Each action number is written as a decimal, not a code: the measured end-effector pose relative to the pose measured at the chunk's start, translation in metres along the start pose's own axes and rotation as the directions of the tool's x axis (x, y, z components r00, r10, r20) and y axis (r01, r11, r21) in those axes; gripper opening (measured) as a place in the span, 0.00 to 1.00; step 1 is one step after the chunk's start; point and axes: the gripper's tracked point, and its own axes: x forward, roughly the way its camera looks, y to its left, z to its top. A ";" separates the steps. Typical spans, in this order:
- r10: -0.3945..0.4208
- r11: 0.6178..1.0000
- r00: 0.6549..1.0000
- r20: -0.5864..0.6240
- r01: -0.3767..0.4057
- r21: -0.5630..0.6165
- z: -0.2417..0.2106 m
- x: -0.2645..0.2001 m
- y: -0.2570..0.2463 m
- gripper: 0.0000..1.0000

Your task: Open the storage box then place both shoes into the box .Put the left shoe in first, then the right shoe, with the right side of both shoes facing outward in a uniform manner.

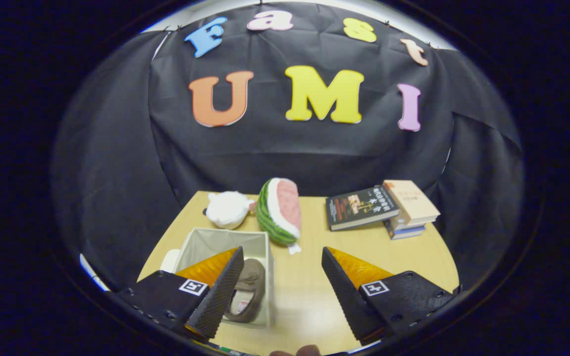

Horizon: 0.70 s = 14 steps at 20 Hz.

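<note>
An open fabric storage box (201, 241) stands on the wooden table (364, 247), just ahead of my left finger. A brown shoe (250, 289) lies inside it, near its right wall; my left finger (223, 291) hides part of the shoe. My gripper (281, 257) hovers above the table, open and wide, with nothing between its fingers. Its left finger overlaps the box, and its right finger (344, 291) hangs over bare table to the right of the box.
Beyond the box lie a white plush toy (228, 209) and a watermelon-slice plush (280, 211). A stack of books (384, 207) sits at the table's far right. A white object (168, 261) peeks out left of the box.
</note>
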 end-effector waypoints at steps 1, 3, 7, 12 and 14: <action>-0.010 1.000 0.999 0.041 0.010 0.001 0.011 -0.014 -0.016 0.96; -0.028 1.000 0.993 0.118 0.026 0.016 0.031 -0.043 -0.046 0.96; -0.049 0.997 0.972 0.231 0.034 0.069 0.052 -0.098 -0.093 0.96; -0.101 0.993 0.937 0.336 0.076 0.087 0.070 -0.148 -0.148 0.96; -0.124 0.990 0.924 0.362 0.092 0.104 0.075 -0.160 -0.162 0.96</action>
